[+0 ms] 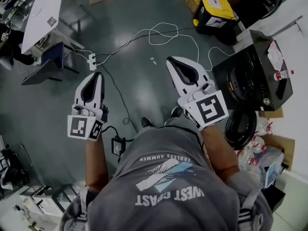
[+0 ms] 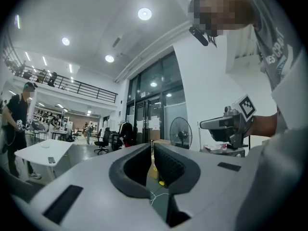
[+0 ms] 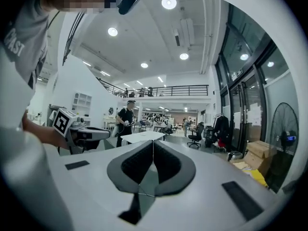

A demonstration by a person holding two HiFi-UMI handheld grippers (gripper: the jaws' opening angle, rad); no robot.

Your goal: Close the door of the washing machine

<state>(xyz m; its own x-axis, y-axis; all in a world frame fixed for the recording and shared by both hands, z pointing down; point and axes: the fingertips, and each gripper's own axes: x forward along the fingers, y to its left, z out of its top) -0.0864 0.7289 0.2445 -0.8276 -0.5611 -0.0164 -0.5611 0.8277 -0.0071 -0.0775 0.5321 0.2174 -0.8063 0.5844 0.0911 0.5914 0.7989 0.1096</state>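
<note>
The black washing machine (image 1: 250,76) stands at the right of the head view. Its round dark door (image 1: 239,128) hangs open beside it, close to my right forearm. My right gripper (image 1: 169,60) is held level over the floor, left of the machine and apart from it. Its jaws are shut with nothing between them (image 3: 153,142). My left gripper (image 1: 98,75) hovers further left, its tips nearly touching and empty (image 2: 150,146). Each gripper view shows the other gripper off to the side, the right gripper (image 2: 231,124) and the left gripper (image 3: 79,134), but not the machine.
A white cable (image 1: 159,35) and power strip (image 1: 92,60) lie on the grey floor ahead. A white table (image 1: 43,11) stands at the far left and a yellow-black case (image 1: 214,8) at the back. Bagged bottles (image 1: 255,148) sit below the door. A person (image 2: 17,124) stands far off.
</note>
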